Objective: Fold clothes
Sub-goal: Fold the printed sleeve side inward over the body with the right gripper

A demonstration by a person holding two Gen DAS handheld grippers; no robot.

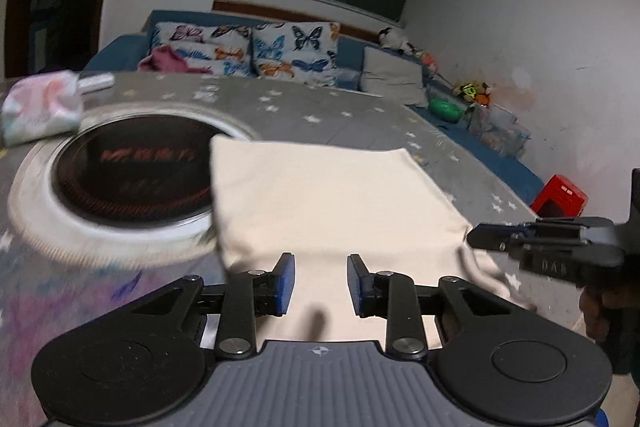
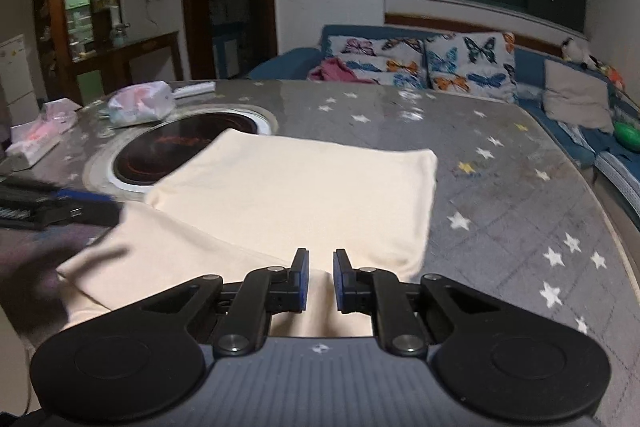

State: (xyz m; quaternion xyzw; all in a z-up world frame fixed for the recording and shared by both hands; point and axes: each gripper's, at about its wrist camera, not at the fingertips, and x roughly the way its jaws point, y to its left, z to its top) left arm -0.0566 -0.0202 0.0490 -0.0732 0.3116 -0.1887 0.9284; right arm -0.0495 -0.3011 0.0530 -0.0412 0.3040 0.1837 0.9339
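A cream folded garment [image 1: 328, 195] lies flat on the grey star-patterned table [image 1: 320, 115]; the right wrist view shows the same garment [image 2: 300, 187] with a lower layer spreading out toward the near left. My left gripper [image 1: 320, 259] hovers over its near edge, jaws apart, nothing pinched. It also shows, blurred, as the left gripper [image 2: 116, 215] at the cloth's left side. My right gripper [image 2: 320, 255] is over the near right part, jaws a narrow gap apart with cloth seen below. From the side, the right gripper [image 1: 474, 241] has its tip at the garment's right corner.
A round black induction hob [image 1: 132, 171] is set in the table, partly under the garment's far left corner. A pastel pouch [image 2: 140, 105] and a tissue pack [image 2: 36, 139] lie at the far left. A blue sofa with butterfly cushions [image 2: 440, 63] stands behind. A red box [image 1: 560, 197] sits past the table's right edge.
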